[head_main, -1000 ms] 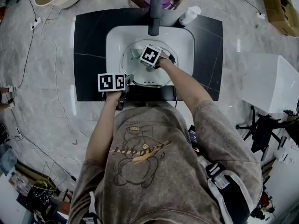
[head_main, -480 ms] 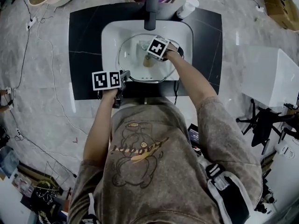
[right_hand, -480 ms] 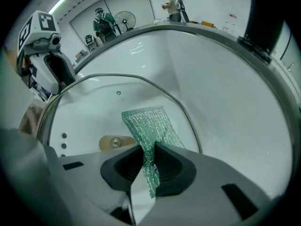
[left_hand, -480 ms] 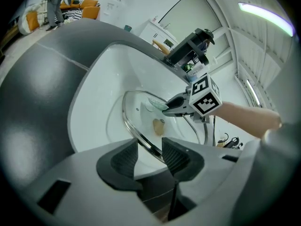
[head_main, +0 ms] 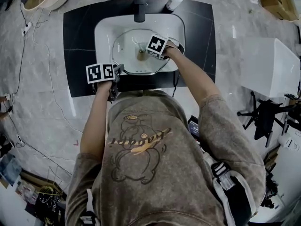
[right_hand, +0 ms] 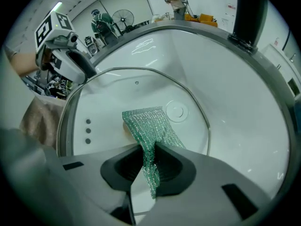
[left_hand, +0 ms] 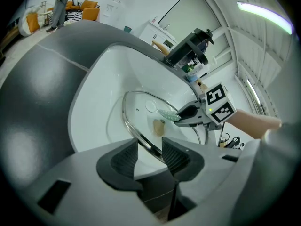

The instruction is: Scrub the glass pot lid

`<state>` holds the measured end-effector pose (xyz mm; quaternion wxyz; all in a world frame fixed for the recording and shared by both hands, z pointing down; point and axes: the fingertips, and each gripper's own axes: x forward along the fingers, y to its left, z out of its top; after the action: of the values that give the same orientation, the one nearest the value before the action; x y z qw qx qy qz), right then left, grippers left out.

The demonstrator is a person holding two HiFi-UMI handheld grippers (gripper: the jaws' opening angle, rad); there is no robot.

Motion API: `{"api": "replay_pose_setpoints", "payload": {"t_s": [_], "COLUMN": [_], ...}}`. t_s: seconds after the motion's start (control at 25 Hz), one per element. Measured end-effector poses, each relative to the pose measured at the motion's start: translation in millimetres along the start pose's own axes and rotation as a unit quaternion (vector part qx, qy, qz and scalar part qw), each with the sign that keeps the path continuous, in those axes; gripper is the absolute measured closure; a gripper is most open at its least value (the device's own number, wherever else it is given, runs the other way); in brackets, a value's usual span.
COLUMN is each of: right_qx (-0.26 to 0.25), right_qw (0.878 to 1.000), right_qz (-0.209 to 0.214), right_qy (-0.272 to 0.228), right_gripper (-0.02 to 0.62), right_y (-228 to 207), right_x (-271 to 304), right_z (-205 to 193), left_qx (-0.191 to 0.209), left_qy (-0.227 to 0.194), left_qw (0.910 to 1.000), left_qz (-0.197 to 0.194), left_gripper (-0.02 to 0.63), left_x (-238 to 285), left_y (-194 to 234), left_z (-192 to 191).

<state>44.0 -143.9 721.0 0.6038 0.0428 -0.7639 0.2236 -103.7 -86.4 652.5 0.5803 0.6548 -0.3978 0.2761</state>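
The lid [head_main: 124, 51] lies inside the white basin [head_main: 101, 32] sunk into the black worktop [head_main: 77, 41], nearly filling it, and it is the only thing in the basin apart from the tools working on it; no standing water shows. The left tool [left_hand: 149, 155] sits at the lid's near-left edge with the metal rim running between its 2 pads, and it looks clamped there to steady the lid, though a sliver of gap shows on one side. The right tool [right_hand: 149, 157] is clenched on a green cloth [right_hand: 148, 121], pinching 1 end so that the rest fans out ahead of the jaws. The cloth's long axis runs from the jaws toward the lid's centre disc [right_hand: 176, 111], and its free end lies on or just over the glass beside that disc. So the glass is straight below and ahead of the right tool, which is the nearer to the lid's middle. Any stroke would likely sweep across the glass toward the rim held by the left tool. 3 small holes [right_hand: 88, 131] mark the basin wall on the near side, and the faucet [head_main: 139, 4] stands at the far side.
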Motion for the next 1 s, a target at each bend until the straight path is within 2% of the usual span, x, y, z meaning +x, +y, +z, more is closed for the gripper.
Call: {"api": "replay_pose_setpoints", "payload": {"t_s": [0.4, 0.8, 1.0], "right_qx": [-0.005, -0.024, -0.040], "right_qw": [0.999, 0.995, 0.993], "right_qz": [0.052, 0.097, 0.107], "right_qy": [0.006, 0.004, -0.017], "right_gripper": [0.511, 0.511, 0.511], "right_y": [54, 101, 121], "right_x": [-22, -35, -39], "right_z": [-16, -3, 12], "left_qx": [0.001, 0.003, 0.005], "left_qy": [-0.006, -0.007, -0.006], "left_qw": [1.0000, 1.0000, 0.9999], "left_qz": [0.004, 0.004, 0.006], "left_gripper": [0.443, 0.443, 0.443], "left_x": [2, -2, -2], "left_y": [-3, 0, 0], "left_z": [-4, -6, -7]}}
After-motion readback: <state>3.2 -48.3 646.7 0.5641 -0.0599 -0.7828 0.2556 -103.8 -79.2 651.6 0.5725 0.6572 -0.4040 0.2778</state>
